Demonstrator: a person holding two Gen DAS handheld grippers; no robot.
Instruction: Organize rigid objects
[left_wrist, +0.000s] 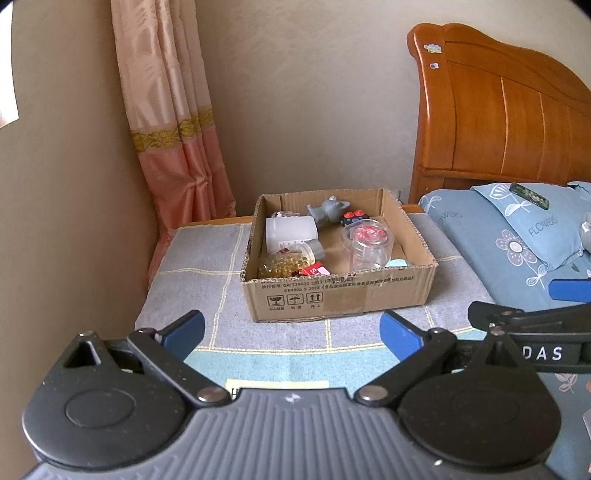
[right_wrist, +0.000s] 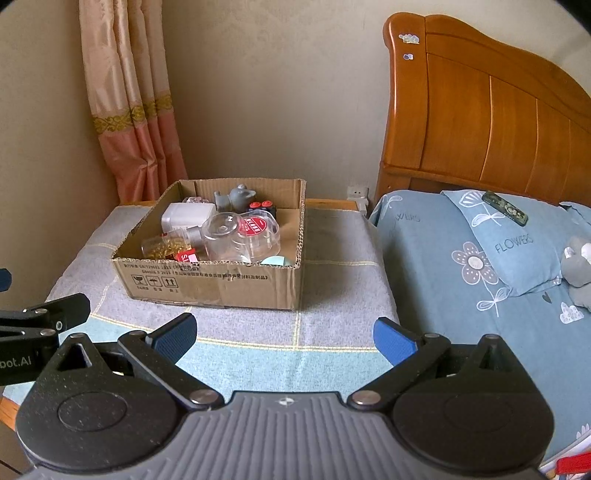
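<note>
cardboard box (right_wrist: 207, 284) beside bed (right_wrist: 443, 266)

In the lower middle of both views the cloth-covered worktop (right_wrist: 332, 258) lies bare between the fingers and the cardboard box (left_wrist: 332, 295), giving open passage up to its front wall. The box's open top is crowded: a clear plastic container (right_wrist: 243, 236), a white cup (left_wrist: 291, 229), a grey animal figurine (left_wrist: 328, 210) and a jar of yellow beads (left_wrist: 284, 264). Worktop strips flank the box, hemmed by the wall (left_wrist: 74, 221) at left and the bed (right_wrist: 461, 277) at right.
</note>
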